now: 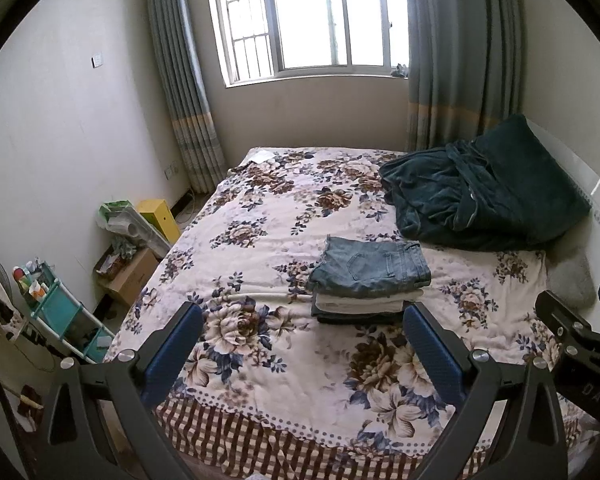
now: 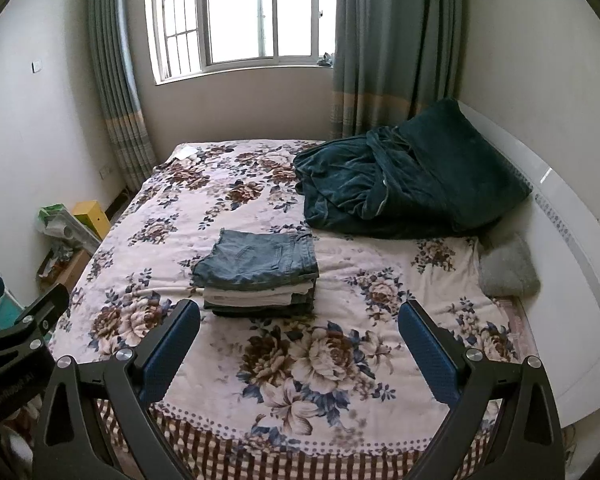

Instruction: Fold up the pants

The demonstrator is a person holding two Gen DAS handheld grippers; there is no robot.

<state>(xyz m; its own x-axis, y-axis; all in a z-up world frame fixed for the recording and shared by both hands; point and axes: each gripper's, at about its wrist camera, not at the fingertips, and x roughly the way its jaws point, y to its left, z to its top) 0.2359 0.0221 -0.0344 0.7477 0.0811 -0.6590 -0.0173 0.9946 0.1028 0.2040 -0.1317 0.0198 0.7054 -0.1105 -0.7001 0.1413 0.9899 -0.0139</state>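
A stack of folded pants sits on the floral bedspread (image 1: 260, 216), with blue denim shorts (image 1: 370, 266) on top and white and dark folded pieces under them. The stack also shows in the right wrist view (image 2: 258, 262). My left gripper (image 1: 302, 320) is open and empty, held above the near part of the bed, short of the stack. My right gripper (image 2: 300, 316) is open and empty too, at about the same height, with the stack just beyond its left finger. The right gripper's body shows at the left wrist view's right edge (image 1: 572, 332).
A dark green blanket (image 1: 480, 192) lies heaped at the bed's far right against a white headboard (image 2: 572, 240). A grey cloth (image 2: 508, 268) lies by the headboard. Boxes (image 1: 128, 276) and a teal shelf (image 1: 60, 312) stand on the floor to the left. A window (image 1: 308, 20) is behind.
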